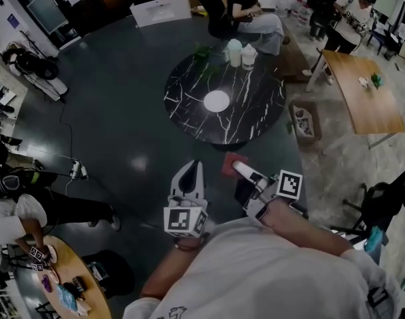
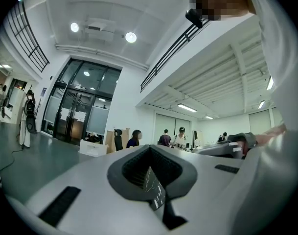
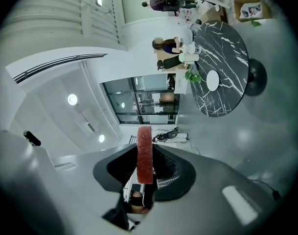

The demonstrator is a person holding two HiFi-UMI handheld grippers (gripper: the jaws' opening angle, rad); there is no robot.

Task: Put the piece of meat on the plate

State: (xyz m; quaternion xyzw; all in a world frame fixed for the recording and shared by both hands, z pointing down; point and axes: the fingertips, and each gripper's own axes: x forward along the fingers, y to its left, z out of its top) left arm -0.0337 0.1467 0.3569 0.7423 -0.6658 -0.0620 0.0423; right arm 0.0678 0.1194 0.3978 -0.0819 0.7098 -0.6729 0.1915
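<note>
A flat red piece of meat (image 1: 233,164) stands on edge between the jaws of my right gripper (image 1: 242,171), which is shut on it. In the right gripper view the meat (image 3: 145,153) sticks up out of the jaws. The white plate (image 1: 216,101) lies bare on the round black marble table (image 1: 186,109), some way ahead of both grippers. The right gripper view shows the plate (image 3: 213,80) and table (image 3: 229,53) far off at the upper right. My left gripper (image 1: 189,178) is beside the right one, jaws together, holding nothing. In its own view the left gripper (image 2: 151,179) points level across the room.
Two pale lidded cups (image 1: 241,53) and a green plant (image 1: 203,52) stand at the table's far edge. A seated person (image 1: 250,12) is behind it. A cardboard box (image 1: 304,121) and a wooden table (image 1: 362,92) are at the right. Dark floor lies between me and the table.
</note>
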